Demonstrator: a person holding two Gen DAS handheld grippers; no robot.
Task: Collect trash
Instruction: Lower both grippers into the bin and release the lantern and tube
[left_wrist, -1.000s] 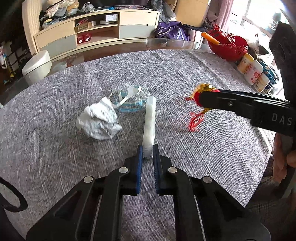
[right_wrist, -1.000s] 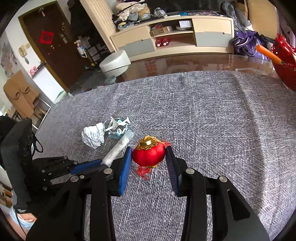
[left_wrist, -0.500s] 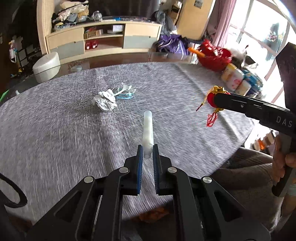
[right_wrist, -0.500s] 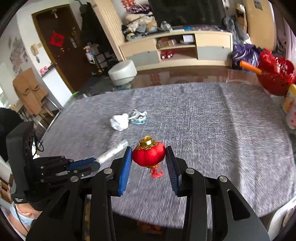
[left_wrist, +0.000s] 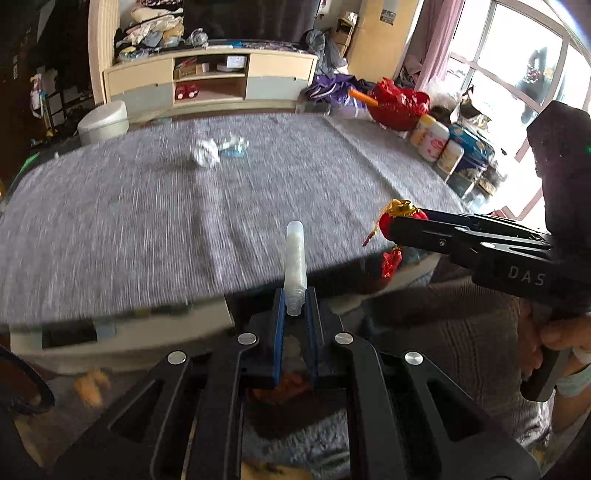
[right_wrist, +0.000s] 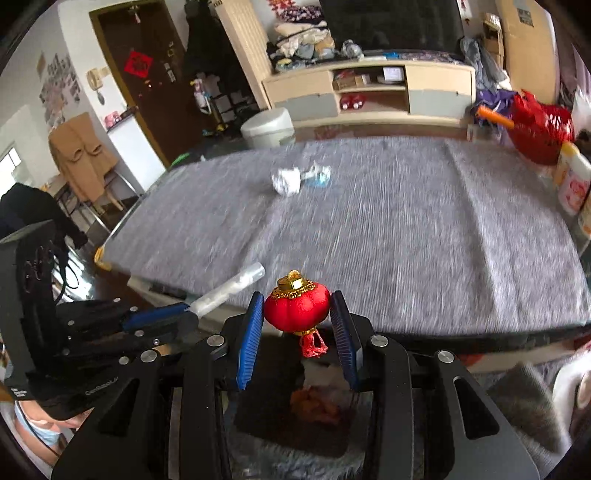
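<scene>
My left gripper (left_wrist: 295, 308) is shut on a white plastic tube (left_wrist: 295, 258) and holds it past the near edge of the grey table (left_wrist: 110, 229). My right gripper (right_wrist: 297, 314) is shut on a small red lantern ornament (right_wrist: 297, 306) with a gold cap and red tassel, also off the table's near edge. The lantern (left_wrist: 391, 218) and the right gripper show at the right of the left wrist view. The tube (right_wrist: 229, 288) and the left gripper show at the left of the right wrist view. A crumpled white paper ball (left_wrist: 205, 153) and a clear blue wrapper (left_wrist: 234, 147) lie on the far part of the table.
A red basket (left_wrist: 399, 103) and several white bottles (left_wrist: 436, 140) stand at the table's far right. A dark bin with orange contents (right_wrist: 314, 402) sits on the floor below the grippers. A cabinet (left_wrist: 210, 79) and a white stool (left_wrist: 103, 122) are behind the table.
Both grippers have pulled back and away from the table with the tube and the lantern. The paper ball and wrapper now look far away. The table's near edge and the floor have come into view.
</scene>
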